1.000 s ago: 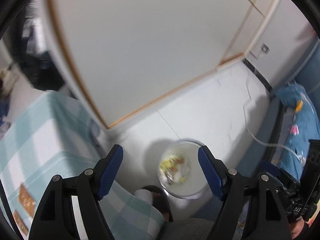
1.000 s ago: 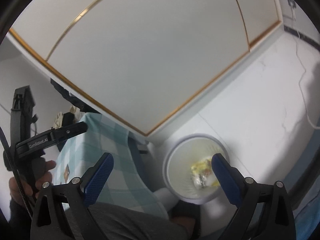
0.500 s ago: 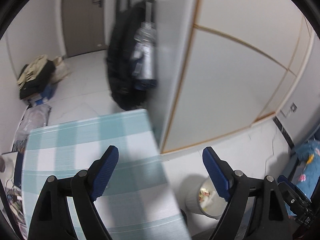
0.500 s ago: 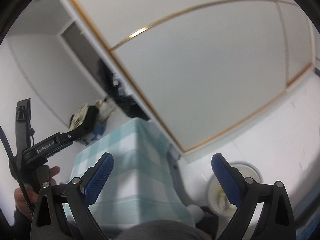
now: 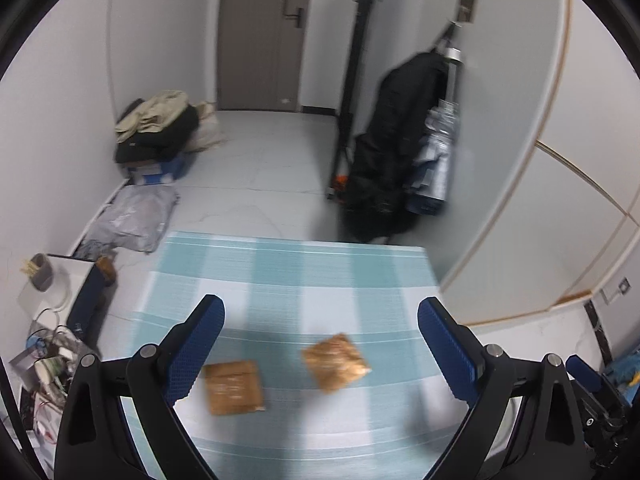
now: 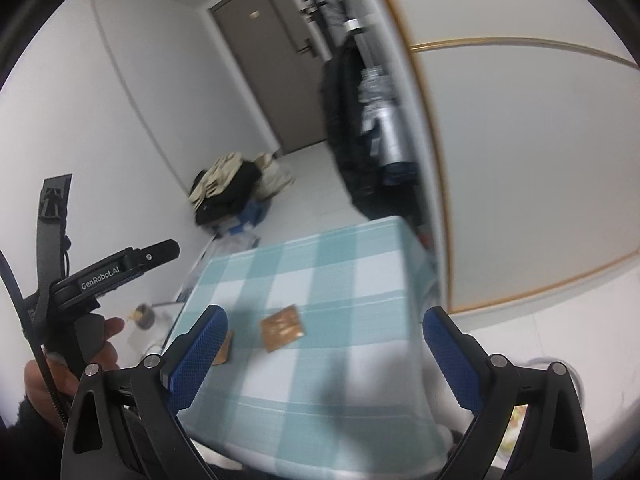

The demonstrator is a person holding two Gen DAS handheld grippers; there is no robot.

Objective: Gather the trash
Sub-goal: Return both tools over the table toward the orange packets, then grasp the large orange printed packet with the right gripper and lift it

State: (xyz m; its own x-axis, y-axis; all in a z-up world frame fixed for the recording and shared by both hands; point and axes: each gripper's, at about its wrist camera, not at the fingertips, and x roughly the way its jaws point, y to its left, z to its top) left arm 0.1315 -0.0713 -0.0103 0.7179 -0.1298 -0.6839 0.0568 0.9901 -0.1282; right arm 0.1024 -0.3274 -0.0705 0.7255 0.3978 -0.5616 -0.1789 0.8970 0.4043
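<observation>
The surface (image 5: 280, 280) is covered with a soft cloth of pale blue-green and white squares. All places here are told from this cloth.

Two flat brown packets lie on the cloth, near its close edge. They look like thin, crinkly wrappers, each about square. The left brown packet (image 5: 233, 387) lies flat with its sides lined up with the squares. The right brown packet (image 5: 335, 362) is just beside it and turned like a diamond. They do not touch. In the right wrist view the right brown packet (image 6: 282, 327) shows whole, and the left brown packet (image 6: 222, 349) peeks out from behind a blue pad.

The left hand-held gripper (image 5: 320, 348) hangs above the close part of the cloth and tilts down at it. Its arms are hard black plastic, and its pads are blue with a bumpy grid. Its jaws are opening wide, with nothing pinched between them; both packets lie on the cloth below.

The right hand-held gripper (image 6: 324, 354) also tilts down over the close edge of the cloth. Its jaws stand wide apart and hold nothing.

To the left of the cloth, a person's left hand (image 6: 76, 354) wraps around a black handle.

Past the far edge of the cloth, a gray door (image 5: 260, 36) stands shut, and a black coat (image 5: 396, 140) hangs by the wall.
</observation>
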